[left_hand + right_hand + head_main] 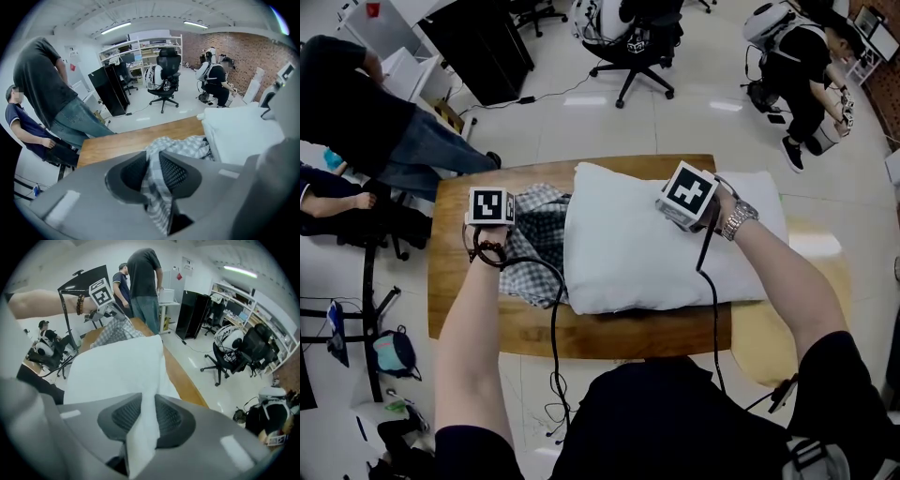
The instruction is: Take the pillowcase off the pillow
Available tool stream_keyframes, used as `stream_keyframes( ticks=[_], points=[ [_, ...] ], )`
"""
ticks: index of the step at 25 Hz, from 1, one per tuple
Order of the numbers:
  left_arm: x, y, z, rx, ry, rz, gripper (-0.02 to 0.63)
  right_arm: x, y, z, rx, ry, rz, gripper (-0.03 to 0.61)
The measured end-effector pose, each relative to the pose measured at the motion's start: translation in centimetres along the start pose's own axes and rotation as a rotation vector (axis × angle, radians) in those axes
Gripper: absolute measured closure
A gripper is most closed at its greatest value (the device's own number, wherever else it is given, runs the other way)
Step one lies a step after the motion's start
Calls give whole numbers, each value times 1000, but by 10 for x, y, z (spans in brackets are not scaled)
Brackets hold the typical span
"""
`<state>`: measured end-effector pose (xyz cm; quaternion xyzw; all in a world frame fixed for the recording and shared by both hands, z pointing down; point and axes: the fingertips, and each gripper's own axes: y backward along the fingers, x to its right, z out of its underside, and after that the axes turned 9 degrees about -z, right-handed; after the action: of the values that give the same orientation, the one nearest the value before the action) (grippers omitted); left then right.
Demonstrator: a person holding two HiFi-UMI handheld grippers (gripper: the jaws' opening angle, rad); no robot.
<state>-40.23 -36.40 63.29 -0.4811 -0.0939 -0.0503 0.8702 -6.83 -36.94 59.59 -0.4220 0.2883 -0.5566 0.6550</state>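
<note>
Head view: my left tool (pixel 490 210) pinches the checked pillowcase (pixel 534 246), bunched left of centre on the tabletop (pixel 619 334); my right tool (pixel 687 198) pinches the white pillow (pixel 628 253). Best I anchor the pillow and pull leftward steadily.

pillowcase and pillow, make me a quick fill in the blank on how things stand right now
The left gripper pinches the ___ pillowcase.
The right gripper pinches a fold of the pillow, which is ___.
In the head view the pillowcase lies to the pillow's ___.
Both rest on a ___ table.
Missing words: checked; white; left; wooden.
</note>
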Motion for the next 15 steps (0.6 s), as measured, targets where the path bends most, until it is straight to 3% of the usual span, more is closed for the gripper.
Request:
stream_keyframes(
  ticks=[3,4,7,15],
  points=[
    [2,7,-2,38,-14,-9,479,17,19,-11,36,109,164,420],
    [3,10,-2,46,-15,-7,473,14,20,-13,52,110,163,396],
    [8,18,2,60,-16,-1,469,-15,9,-8,95,48,38,351],
    [27,32,43,48,1,40,453,-56,22,-10,142,103,59,334]
  ],
)
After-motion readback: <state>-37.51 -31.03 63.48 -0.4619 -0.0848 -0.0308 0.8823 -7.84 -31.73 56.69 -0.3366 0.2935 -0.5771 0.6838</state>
